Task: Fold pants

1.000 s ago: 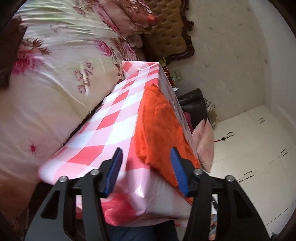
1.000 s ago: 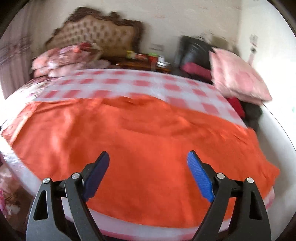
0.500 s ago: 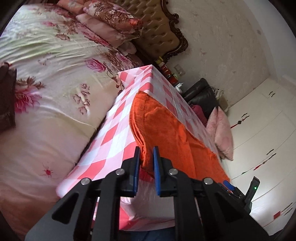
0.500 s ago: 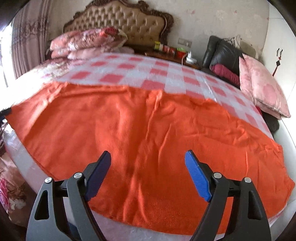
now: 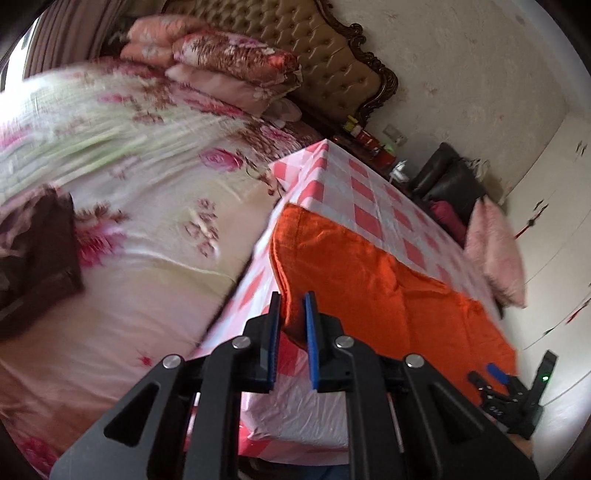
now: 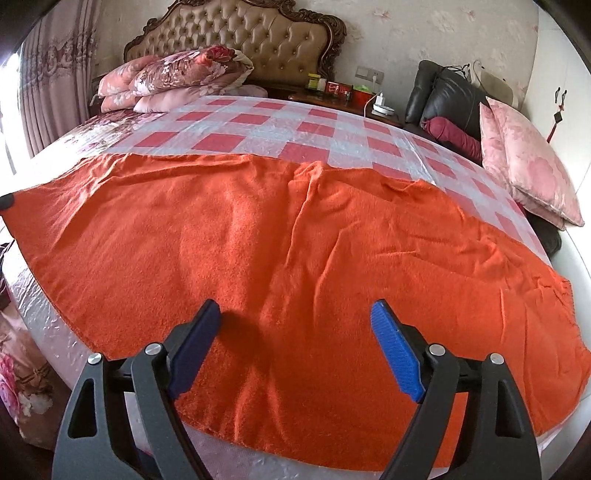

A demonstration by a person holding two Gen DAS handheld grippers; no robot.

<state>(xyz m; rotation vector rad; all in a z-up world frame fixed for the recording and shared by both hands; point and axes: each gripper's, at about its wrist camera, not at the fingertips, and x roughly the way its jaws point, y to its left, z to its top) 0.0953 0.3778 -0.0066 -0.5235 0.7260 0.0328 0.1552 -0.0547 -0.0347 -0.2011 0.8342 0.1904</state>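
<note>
Orange pants bear no readable label or writing.

The near-left corner of the orange pants is pinched by the left gripper at the checkered tabletop's near edge.

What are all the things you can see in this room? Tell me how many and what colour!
Pants: one, orange, spread on the table.
Tablecloth: one, pink and white checks, covering the table.
Bed: one, flowery pink cover, beside the table.
Headboard: one, tan, tufted, against the wall.
Folded quilts: a stack, pink floral, by the headboard.
Cushions: two, pink, far right.
Left tool: one, black with blue pads, shut on the pants' edge.
Right tool: one, open above the pants.
</note>
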